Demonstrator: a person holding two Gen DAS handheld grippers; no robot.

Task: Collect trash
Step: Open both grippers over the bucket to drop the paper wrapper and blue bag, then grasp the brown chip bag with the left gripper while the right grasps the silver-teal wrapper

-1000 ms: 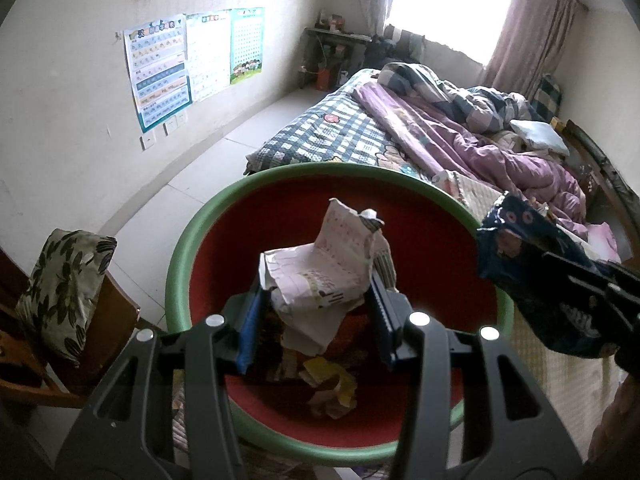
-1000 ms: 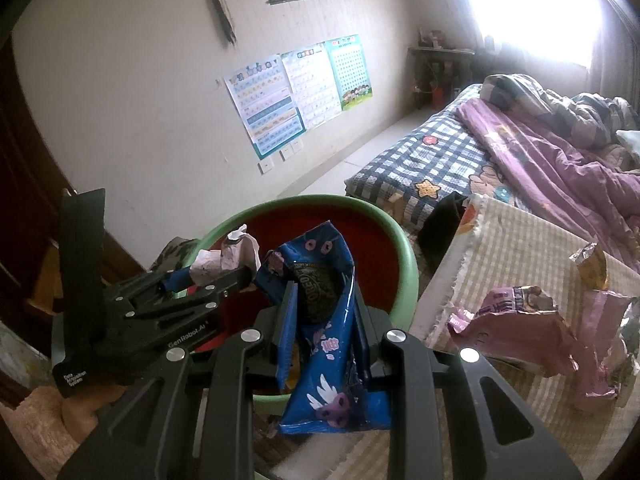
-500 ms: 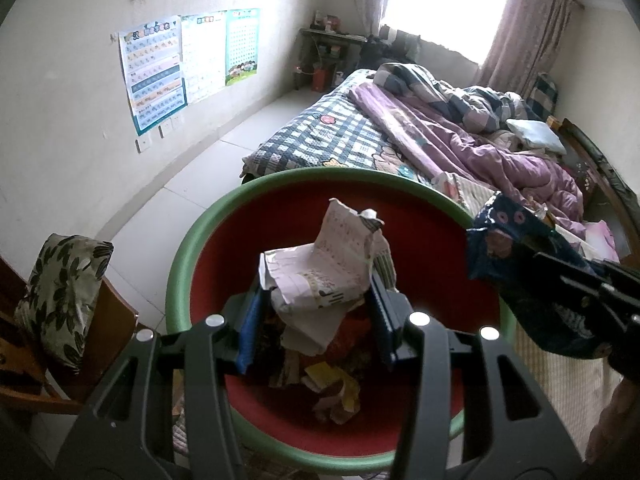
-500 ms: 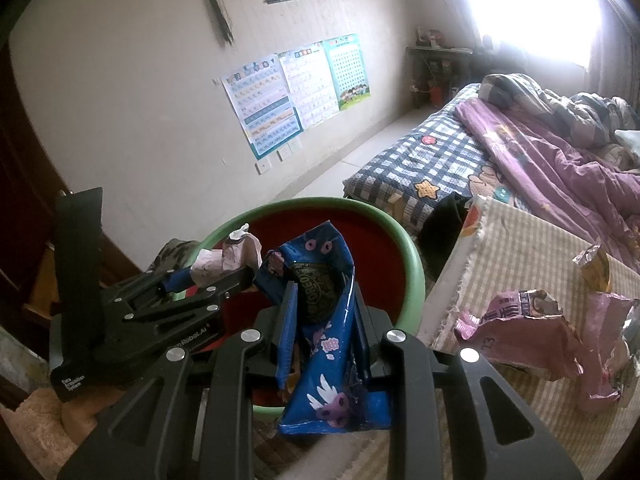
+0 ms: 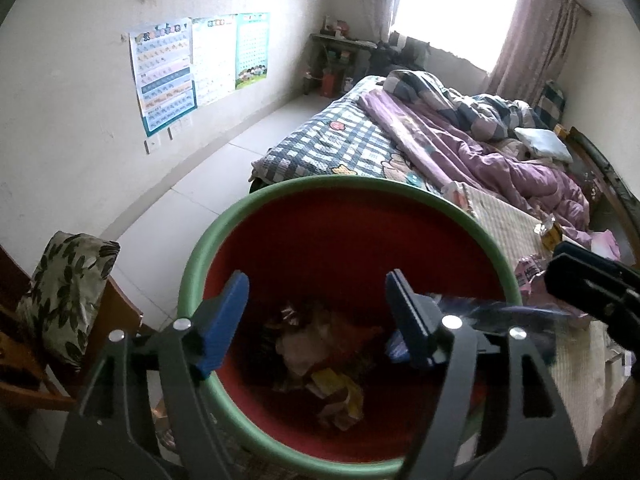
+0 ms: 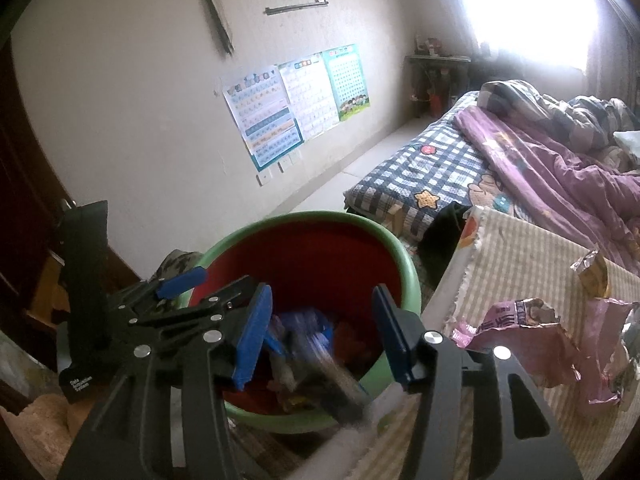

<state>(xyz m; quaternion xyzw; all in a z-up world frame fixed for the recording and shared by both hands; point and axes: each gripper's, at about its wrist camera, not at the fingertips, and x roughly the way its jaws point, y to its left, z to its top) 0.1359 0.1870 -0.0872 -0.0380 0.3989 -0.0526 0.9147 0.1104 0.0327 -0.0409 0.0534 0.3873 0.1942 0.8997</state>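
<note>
The trash left to collect is the torn pink snack wrapper (image 6: 524,334), lying crumpled on the striped mat (image 6: 516,264), just right of the right hand-held gripper (image 6: 320,334). It looks like thin foil-lined film: nearly weightless, soft, crinkly and slick, with ragged flaps that will fold rather than resist. My judgement is that a pinch on a bunched ridge near its middle would hold better than one on a loose edge, which could slide out or tear further. A smaller gold wrapper (image 6: 594,274) stands just beyond it on the same mat; it is stiffer-looking and creased, best taken across its folded body.

The blue snack wrapper (image 6: 316,330) shows as a blur between and below the right hand-held gripper's spread fingers, dropping toward the green-rimmed red basin (image 5: 320,188). Inside the basin lie crumpled paper (image 5: 298,350) and yellow scraps (image 5: 340,386).

Both tools hang over the basin with their jaws wide apart and nothing between the pads: the left hand-held gripper (image 5: 316,316) is centred above the pile, the right one nearer the mat-side rim.

Beyond the basin are the bed with a checked blanket (image 5: 332,144) and purple quilt (image 5: 472,156), wall posters (image 5: 192,64), and a chair with a leaf-print cushion (image 5: 64,296).
</note>
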